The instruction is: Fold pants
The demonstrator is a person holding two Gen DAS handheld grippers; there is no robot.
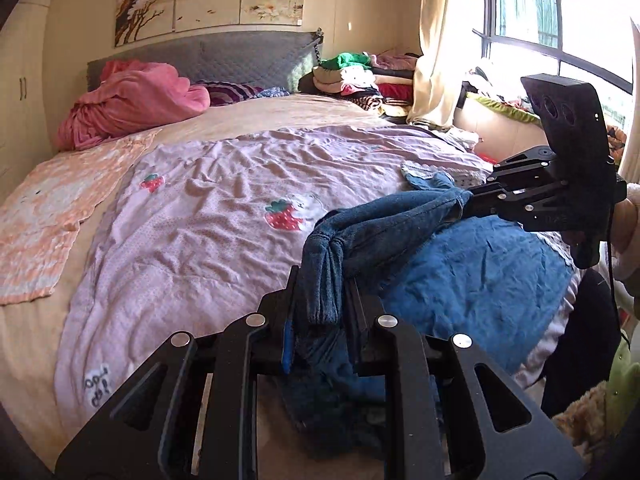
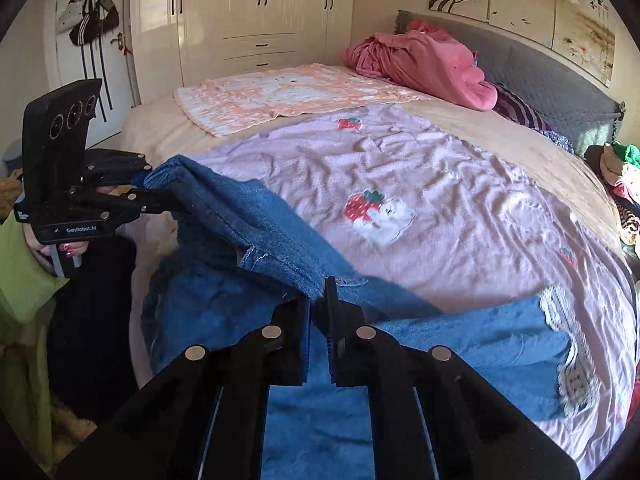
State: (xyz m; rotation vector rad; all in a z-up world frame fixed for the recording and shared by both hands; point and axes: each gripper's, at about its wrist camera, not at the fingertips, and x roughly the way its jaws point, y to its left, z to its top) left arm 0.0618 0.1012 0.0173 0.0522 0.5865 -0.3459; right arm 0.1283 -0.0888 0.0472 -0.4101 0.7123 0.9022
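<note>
Pants of blue denim hang stretched between the two tools above the near edge of the bed, while the rest of the garment lies spread on the pink strawberry quilt below, toward the near right corner. The left tool is clamped on a bunched, rolled end of the fabric, with a thick wad squeezed between its fingers; the right tool is clamped on a thinner seamed edge, its fingers nearly together on the cloth. The risk, as I judge it, lies mostly on the right: that grip catches only a narrow strip near a frayed edge, so a pull to tighten the span could slip the denim free and drop the fold. The bulky wad on the left may hold several layers unevenly, which would leave a twisted, lopsided crease when laid down. Dragging the span across the quilt could also rumple the part already lying flat. The denim looks soft and heavy, wrinkled, darker at the folds, with a white lace-trimmed piece lying at its far side.
</note>
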